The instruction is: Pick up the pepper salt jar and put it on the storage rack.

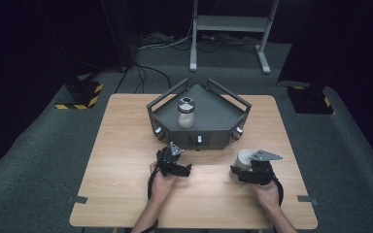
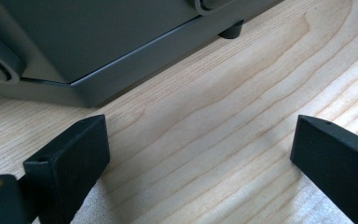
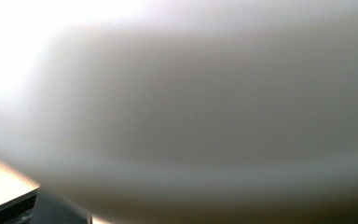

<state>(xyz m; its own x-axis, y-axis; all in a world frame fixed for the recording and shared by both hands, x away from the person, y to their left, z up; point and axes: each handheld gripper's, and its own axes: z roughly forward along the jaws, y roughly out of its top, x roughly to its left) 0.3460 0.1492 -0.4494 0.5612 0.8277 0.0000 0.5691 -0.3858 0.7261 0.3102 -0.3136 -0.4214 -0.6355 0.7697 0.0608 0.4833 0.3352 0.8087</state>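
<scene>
- A wooden table (image 1: 126, 194) carries everything in the scene.
- A grey tray (image 1: 218, 119) with raised rails sits at the table's far middle, and a jar (image 1: 186, 112) with a dark lid stands upright inside it.
- The right gripper (image 1: 238, 173) pinches a pale cup (image 1: 244, 158) on the table, just in front of the tray's right corner; the cup looms blurred and very close in the right gripper view.
- The left gripper (image 1: 187, 169) hovers near the tray's front, jaws spread wide over bare wood.
</scene>
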